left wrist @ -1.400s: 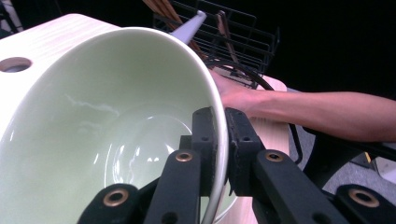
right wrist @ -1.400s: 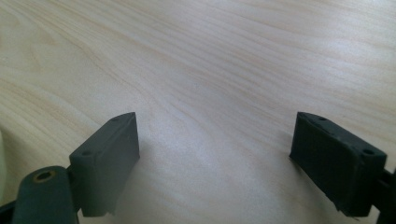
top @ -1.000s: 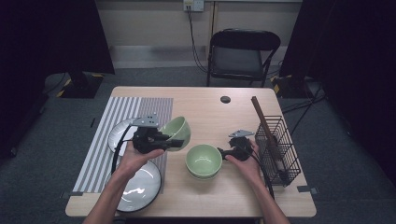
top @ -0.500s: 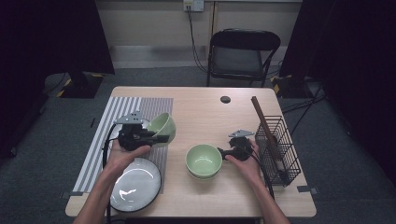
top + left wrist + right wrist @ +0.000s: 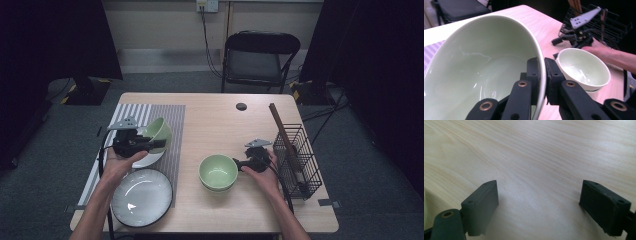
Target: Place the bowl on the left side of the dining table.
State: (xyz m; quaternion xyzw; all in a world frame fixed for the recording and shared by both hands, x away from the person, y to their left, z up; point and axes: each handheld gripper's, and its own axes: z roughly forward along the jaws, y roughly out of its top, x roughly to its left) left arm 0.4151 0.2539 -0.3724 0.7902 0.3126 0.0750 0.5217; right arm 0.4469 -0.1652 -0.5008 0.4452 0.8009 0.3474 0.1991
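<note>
Currently the left gripper has its fingers clamped on the rim of a pale green bowl, one finger inside the wall, one outside. In the left gripper view the bowl is tilted, its opening turned toward the camera. In the high view it's held over the striped placemat at the left of the bench, just above a white plate that lies on the mat; whether the bowl touches that plate I cannot tell.

The right gripper sits low over the bench with its fingers wide apart and only bare wood between them. It's just beside a second green bowl, which stands upright on the bench near the middle. In the left gripper view that bowl looks stacked on another one, a second rim showing underneath. No contact between the right fingers and the bowl that I can see.

A larger white plate with a dark rim lies at the front left, overlapping the placemat edge. A black wire rack stands at the right edge of the bench, a long dark wooden utensil leaning in it. A small black round thing lies near the far edge. A folding chair stands behind the bench.
</note>
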